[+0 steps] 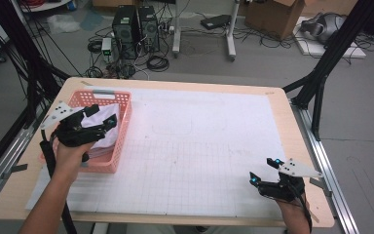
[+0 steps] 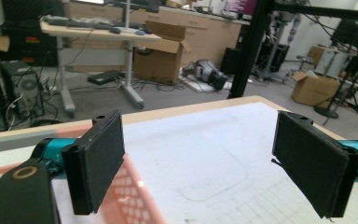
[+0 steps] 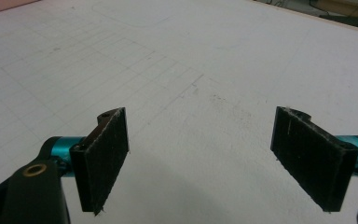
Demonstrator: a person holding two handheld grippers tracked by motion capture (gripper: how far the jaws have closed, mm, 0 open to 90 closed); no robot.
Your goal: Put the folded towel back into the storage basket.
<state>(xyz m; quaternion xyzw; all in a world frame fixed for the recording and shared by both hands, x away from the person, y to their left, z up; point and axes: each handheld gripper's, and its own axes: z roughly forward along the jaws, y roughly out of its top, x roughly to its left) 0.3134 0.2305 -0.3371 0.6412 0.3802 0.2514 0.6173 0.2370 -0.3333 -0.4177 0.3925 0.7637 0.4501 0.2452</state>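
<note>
Looking past a lab floor cluttered with computer towers (image 1: 136, 29), cardboard boxes and loose cables, then down onto the pale worktop (image 1: 292, 126) under its white gridded mat (image 1: 199, 161). Picking out the pink basket (image 1: 122, 131) at the left edge, holding a white bundle (image 1: 106, 142), folded cloth by the look of it, too blurred to say for sure. Hovering the left gripper (image 1: 102, 116) right above that bundle, jaws spread wide with nothing between them, pads looking out across the mat from the left gripper view with the basket's pink lattice just below the near pad. Resting the right gripper (image 1: 262, 169) low at the near right corner of the worktop, well apart from the basket, jaws gaping just as wide and carrying nothing, bare gridded mat under them. Judging this as the reach for the bundle, grasp not yet made. Watching for trouble now: dropping in too close to the basket's right wall and snagging a jaw in the lattice, dragging the light basket across the mat; pinching only the top layer and pulling the fold apart on the lift; closing too shallow and letting the cloth slip out halfway over the rim. Worrying too about the basket tipping, with nothing bracing it and the right gripper parked far off. Calling for a centred, deep bite before any lifting.
</note>
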